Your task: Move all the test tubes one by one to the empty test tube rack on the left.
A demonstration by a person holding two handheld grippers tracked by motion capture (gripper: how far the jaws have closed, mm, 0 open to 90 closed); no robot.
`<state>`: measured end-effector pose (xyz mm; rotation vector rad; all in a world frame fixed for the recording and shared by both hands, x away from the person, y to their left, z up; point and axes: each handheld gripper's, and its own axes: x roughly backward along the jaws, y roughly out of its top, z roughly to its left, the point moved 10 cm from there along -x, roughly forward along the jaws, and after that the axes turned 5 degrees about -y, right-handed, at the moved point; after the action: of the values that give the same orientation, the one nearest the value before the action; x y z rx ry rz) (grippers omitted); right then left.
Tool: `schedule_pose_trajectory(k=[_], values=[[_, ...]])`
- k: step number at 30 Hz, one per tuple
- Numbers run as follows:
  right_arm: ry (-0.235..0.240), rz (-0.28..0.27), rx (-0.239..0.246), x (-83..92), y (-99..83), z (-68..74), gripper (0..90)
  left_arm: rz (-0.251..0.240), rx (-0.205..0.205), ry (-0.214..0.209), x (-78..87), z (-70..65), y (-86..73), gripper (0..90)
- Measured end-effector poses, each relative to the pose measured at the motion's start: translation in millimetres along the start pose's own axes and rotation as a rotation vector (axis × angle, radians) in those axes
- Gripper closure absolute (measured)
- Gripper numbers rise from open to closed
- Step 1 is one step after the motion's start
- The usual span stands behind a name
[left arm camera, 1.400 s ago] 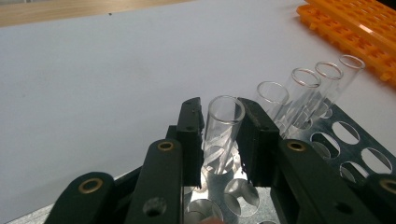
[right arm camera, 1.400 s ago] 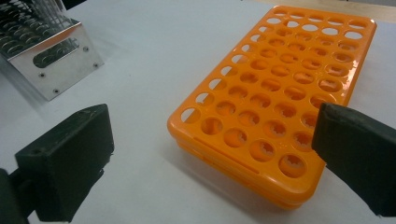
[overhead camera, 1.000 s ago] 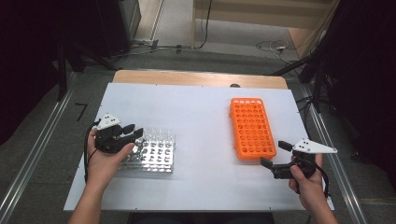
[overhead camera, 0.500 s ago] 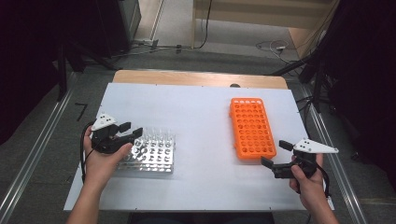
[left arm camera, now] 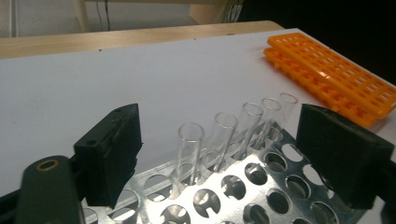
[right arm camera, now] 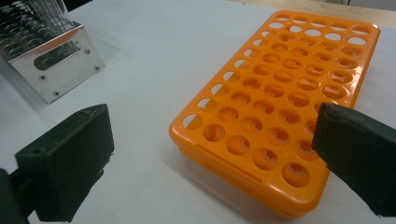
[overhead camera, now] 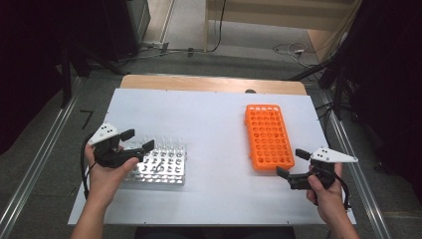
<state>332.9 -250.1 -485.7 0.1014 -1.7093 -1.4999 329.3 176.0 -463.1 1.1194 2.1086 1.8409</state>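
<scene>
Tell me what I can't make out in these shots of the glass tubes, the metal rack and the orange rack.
- Glass tubes: left gripper view shows five in a row; their bottoms are hidden under the metal rack top plate.
- Tube count: in the high view the tubes are too small and clear to count.
- Metal rack: cut off by the top-left edge of the right gripper view.
- Orange rack: near-right corner hidden behind a jaw of the right gripper.

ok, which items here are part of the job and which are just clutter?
In play:
- glass tubes, one row in the metal rack
- left tongs, jaws just opened, standing either side of the tubes, nothing gripped
- orange rack, empty
- right tongs, open beside it

Lying about:
- cables on the floor behind the table
</scene>
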Motion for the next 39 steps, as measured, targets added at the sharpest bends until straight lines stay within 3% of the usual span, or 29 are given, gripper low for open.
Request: schedule_pose_trajectory(k=[8,15,22,33,37,39], values=[[-0.005,0.003,0.013,-4.1,0.5,0.3,0.0,-0.020,-0.032,-0.050,8.6,-16.4,-6.4,0.0],[-0.008,-0.003,0.015,-2.8,-1.5,-4.2,0.0,-0.060,-0.042,-0.064,20.4,-25.6,-11.3,0.0],[-0.012,-0.012,-0.009,2.4,-2.8,-8.6,0.0,-0.056,-0.051,-0.066,28.4,-24.9,-28.0,0.0],[-0.032,-0.014,-0.023,21.4,-27.9,-21.6,0.0,-0.063,-0.082,-0.078,47.4,-29.6,-47.5,0.0],[-0.029,-0.025,-0.011,26.6,-35.0,-27.3,0.0,-0.094,-0.071,-0.092,51.6,-26.8,-47.3,0.0],[-0.036,-0.037,-0.035,27.3,-35.0,-32.9,0.0,-0.108,-0.062,-0.096,52.4,-24.8,-46.4,0.0]])
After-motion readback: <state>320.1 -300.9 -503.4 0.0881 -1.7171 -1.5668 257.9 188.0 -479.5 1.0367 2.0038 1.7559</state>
